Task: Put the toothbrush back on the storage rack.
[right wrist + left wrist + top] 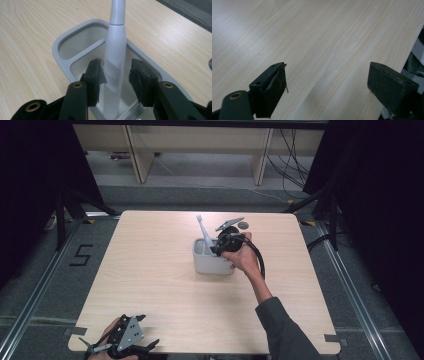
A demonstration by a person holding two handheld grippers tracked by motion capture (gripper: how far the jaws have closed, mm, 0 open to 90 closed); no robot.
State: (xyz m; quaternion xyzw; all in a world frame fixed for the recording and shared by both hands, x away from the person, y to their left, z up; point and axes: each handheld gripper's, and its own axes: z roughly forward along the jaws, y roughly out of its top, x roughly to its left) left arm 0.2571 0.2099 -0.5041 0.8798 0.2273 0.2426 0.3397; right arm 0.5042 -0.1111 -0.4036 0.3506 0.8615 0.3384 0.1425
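Left gripper [125,342] sits at the near edge of the counter [150,290], jaws spread wide with nothing between them; the left gripper view has just bare wood grain under the jaws. It looks parked, no part in the work right now.

Further in, mid-counter, the right gripper [216,249] reaches into the holder [210,262], a grey two-compartment tub. A white toothbrush [113,72] stands in the bigger compartment, close to the divider, leaning a bit, head end up and out above the rim. In the high view the brush [202,227] sticks up past the holder's far-left side.

Right gripper view: jaws straddle the toothbrush handle, partly open. Left pad [96,75] is very near the handle, maybe just brushing it; right pad has a clear gap. So not clamped, the brush stands on its own against the tub.

Beyond the holder, a small dark round disc [243,225] lies on the counter near the far edge, apart from everything.

Progress, my read: placing the brush in the holder is basically done, it is seated inside and the grip is off. Left to do: widen the jaws a bit more, pull the right gripper up and back without knocking the handle, check the brush doesn't tip. Smaller compartment is empty.
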